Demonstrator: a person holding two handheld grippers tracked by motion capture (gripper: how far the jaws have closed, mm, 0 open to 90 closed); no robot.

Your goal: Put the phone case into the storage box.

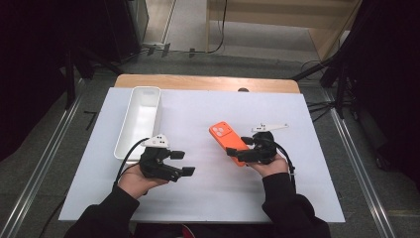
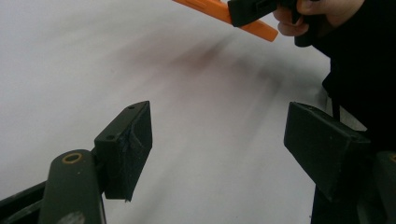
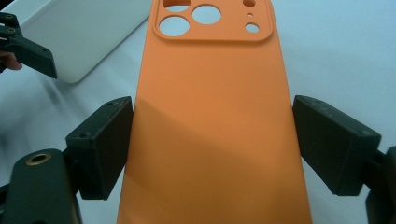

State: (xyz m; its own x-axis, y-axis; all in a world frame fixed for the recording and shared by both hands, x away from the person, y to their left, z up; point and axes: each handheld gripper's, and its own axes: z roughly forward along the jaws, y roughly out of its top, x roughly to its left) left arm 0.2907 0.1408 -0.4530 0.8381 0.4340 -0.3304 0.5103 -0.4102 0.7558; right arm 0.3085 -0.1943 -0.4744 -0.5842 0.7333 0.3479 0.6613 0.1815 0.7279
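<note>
An orange phone case (image 1: 225, 135) with camera cut-outs is held just off the white table sheet (image 1: 208, 193), right of centre. My right gripper (image 1: 239, 146) is shut on its lower end. In the right gripper view both pads (image 3: 100, 144) press the long edges of the case (image 3: 210, 93). My left gripper (image 1: 183, 163) hovers low at the front left, pointing right, its jaws open with nothing between them (image 2: 219, 144). In the left gripper view the case (image 2: 259, 29) and the right gripper (image 2: 247, 11) sit at the top edge.
A long white tray (image 1: 141, 119) lies at the back left of the sheet, and its corner (image 3: 84, 32) appears in the right gripper view. The wooden table edge (image 1: 208, 82) runs along the back. Metal rails and dark stands flank the table.
</note>
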